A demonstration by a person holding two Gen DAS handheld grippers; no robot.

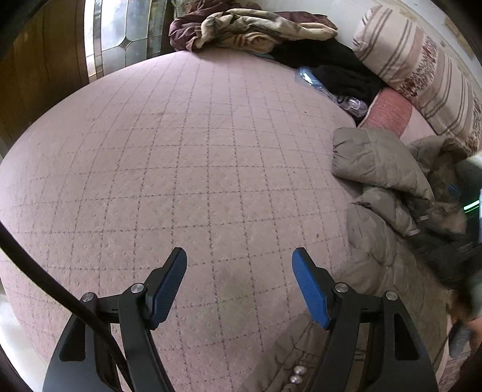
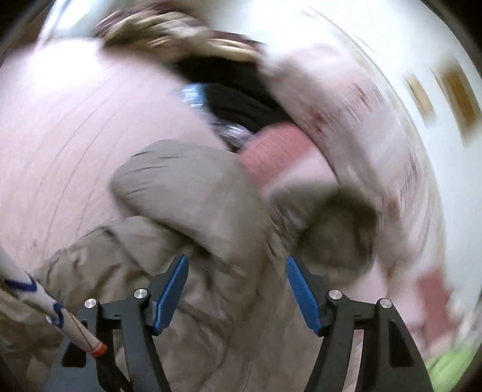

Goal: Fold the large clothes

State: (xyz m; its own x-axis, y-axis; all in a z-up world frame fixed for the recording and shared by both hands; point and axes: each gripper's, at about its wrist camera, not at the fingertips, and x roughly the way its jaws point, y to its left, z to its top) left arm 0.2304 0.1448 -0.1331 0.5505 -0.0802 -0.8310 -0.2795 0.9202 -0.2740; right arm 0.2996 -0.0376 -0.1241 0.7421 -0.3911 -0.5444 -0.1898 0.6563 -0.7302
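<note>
A taupe puffer jacket (image 1: 376,162) lies crumpled on the right side of a pink quilted bed cover (image 1: 180,150). Part of it reaches down under the right finger of my left gripper (image 1: 238,253). That gripper is open above the bare cover, with nothing between its blue pads. The right wrist view is smeared by motion. In it my right gripper (image 2: 236,259) hovers open over the jacket (image 2: 186,181), and no cloth sits between its fingers. A blurred dark shape at the right edge of the left wrist view partly hides the jacket.
A brown and beige blanket heap (image 1: 241,27) and a black garment (image 1: 337,66) lie at the far end. Beside them are a clear plastic wrapper (image 1: 331,90), a striped bolster (image 1: 421,69) and a pink pillow (image 1: 388,105). A black cable (image 1: 45,271) crosses the lower left.
</note>
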